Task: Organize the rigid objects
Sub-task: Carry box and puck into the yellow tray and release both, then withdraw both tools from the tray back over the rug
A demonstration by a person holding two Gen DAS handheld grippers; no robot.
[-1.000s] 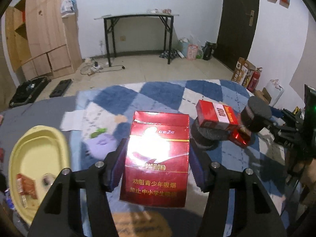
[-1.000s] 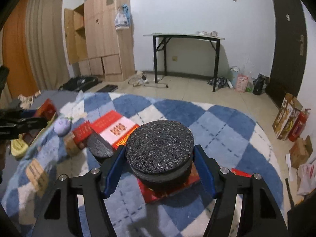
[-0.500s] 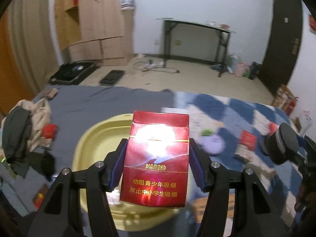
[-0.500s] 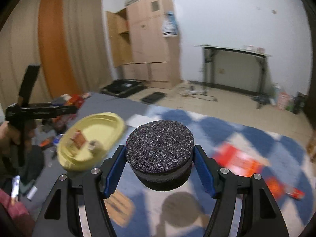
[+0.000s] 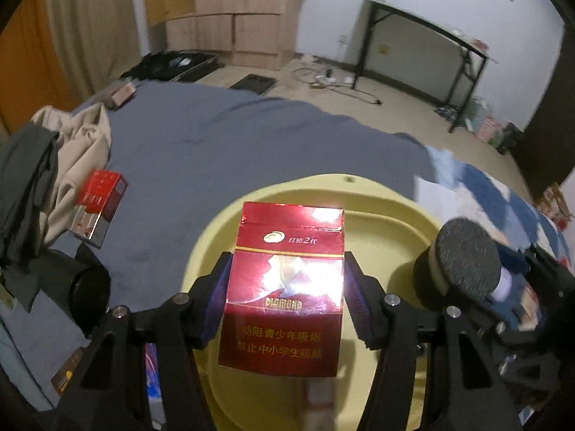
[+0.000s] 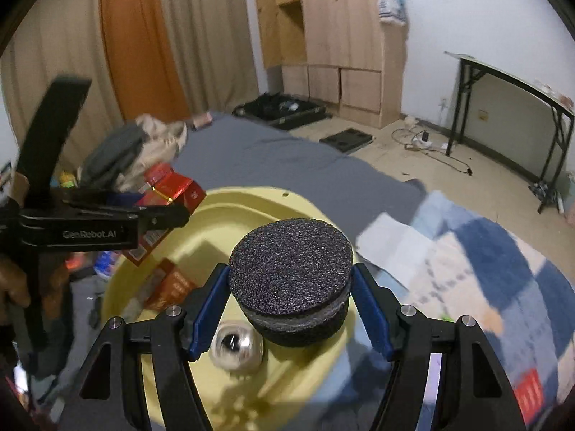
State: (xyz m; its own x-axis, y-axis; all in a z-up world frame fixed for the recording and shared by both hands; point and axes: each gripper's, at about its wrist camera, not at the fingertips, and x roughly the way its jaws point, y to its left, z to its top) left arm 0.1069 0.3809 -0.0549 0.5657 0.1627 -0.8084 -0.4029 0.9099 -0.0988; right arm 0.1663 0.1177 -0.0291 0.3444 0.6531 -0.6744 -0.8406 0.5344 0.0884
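basin (image 6: 251, 197) on bed sheet (image 5: 251, 136); small box (image 6: 172, 283) and ball (image 6: 235, 346) inside it; clothes pile (image 5: 43, 165) to its left

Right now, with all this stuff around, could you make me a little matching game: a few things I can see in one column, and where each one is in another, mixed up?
Things:
1. red cigarette pack
2. black foam disc
3. shiny metal ball
4. pile of clothes

Places:
A. lying in the yellow basin
B. on the grey sheet, off to the side
C. clamped in the left gripper
D. clamped in the right gripper

Pairs: 1-C, 2-D, 3-A, 4-B
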